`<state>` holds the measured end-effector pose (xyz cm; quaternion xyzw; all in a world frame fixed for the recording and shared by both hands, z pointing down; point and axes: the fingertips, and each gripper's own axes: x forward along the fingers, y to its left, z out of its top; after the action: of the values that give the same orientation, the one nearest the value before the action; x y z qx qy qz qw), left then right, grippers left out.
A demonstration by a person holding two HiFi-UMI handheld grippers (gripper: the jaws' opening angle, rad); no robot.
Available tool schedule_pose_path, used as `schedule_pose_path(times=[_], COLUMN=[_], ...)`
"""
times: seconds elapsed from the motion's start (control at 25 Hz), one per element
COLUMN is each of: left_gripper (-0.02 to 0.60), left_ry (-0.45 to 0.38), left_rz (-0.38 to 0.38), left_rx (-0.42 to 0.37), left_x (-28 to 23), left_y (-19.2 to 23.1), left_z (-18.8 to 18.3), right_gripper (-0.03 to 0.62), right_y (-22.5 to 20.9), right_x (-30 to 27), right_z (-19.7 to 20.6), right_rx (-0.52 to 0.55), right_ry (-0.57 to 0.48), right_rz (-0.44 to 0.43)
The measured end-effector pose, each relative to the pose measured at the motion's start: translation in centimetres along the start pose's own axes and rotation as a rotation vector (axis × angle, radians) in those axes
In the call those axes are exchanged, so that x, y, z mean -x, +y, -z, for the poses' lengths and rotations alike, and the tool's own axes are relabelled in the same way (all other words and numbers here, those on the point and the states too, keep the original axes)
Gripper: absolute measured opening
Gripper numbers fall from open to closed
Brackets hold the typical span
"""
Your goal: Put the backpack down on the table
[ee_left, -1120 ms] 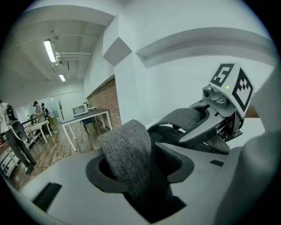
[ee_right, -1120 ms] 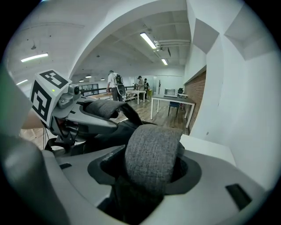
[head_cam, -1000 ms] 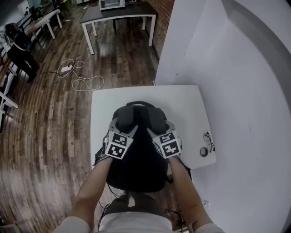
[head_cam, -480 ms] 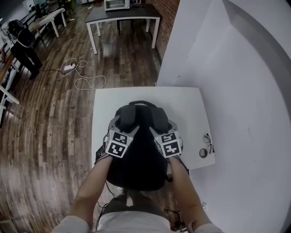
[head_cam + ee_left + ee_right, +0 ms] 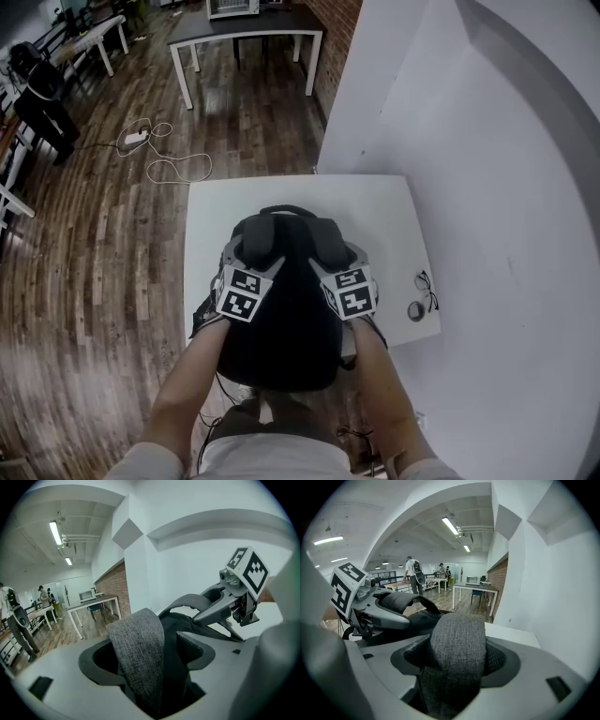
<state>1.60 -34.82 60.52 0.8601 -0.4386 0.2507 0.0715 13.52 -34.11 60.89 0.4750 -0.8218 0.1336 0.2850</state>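
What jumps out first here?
A black backpack fills the middle of the white table. The left gripper and right gripper each have a grey strap between jaws that have just been opening. Glasses lie at the table's right edge.

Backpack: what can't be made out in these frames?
Backpack bottom: head view, past the table's near edge, under the arms; support hidden.
Left gripper and right gripper, jaws just opening round a strap each: gripper views, gripper bodies hide each strap's lower run.
Round thing by the glasses: head view, too small.
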Motion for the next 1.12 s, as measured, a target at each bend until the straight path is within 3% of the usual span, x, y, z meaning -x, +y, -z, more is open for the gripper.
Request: schedule_pose_path(times=[0.4,0.6,1.12], left_gripper=[0.397,0.401,0.422], left_ry=[0.017,0.024,0.020], left_rz=[-0.021,-0.006,0.017], left_rx=[0.016,0.040,0.037], left_x=[-1.6,-2.0,-1.9], left_y=[1.1,1.7,1.8], left_z=[1.4,1.8,1.5], right_gripper=[0.293,0.295,0.293], right_y=[-0.7,-0.4,-0.7], right_x=[0.0,0.4,2.9], right_z=[-0.4,-0.8,-2.1], right_rx=[0.047,0.007,-0.021], right_ry=[0.020,0.031,0.014], right_rz=[-0.003,-0.059,-0.039])
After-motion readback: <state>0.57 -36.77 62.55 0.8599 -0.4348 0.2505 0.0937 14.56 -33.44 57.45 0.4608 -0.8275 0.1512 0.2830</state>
